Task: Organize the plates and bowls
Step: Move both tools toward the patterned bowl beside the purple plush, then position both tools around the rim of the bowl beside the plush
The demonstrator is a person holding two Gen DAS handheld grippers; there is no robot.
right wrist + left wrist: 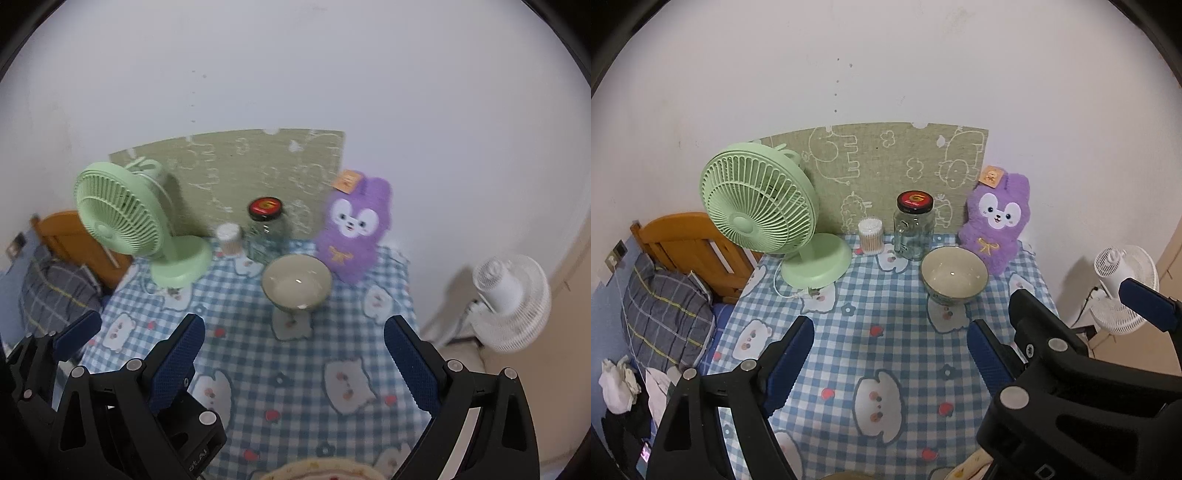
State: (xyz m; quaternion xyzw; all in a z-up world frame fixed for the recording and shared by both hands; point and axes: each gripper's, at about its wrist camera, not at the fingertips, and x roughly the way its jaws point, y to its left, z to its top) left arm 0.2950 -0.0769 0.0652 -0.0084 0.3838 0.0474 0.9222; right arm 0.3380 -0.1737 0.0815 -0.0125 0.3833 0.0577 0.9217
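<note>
- Two sets of tongs hang over the checked counter (871, 354), both spread wide and empty: left tongs (890, 354), right tongs (295, 354).
- Landmark: the ceramic bowl (955, 275) stands upright just in front of the glass jar (914, 229), beside the purple plush rabbit (997, 221).
- Step, as I judge it: approach, nothing grasped.
- Next: straddle the bowl's rim, then close.

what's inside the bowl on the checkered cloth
The bowl looks empty: its pale glazed inside shows bare down to the bottom, with only a light glint. What lies under it is hidden, beyond the checkered cloth around its foot.
</note>
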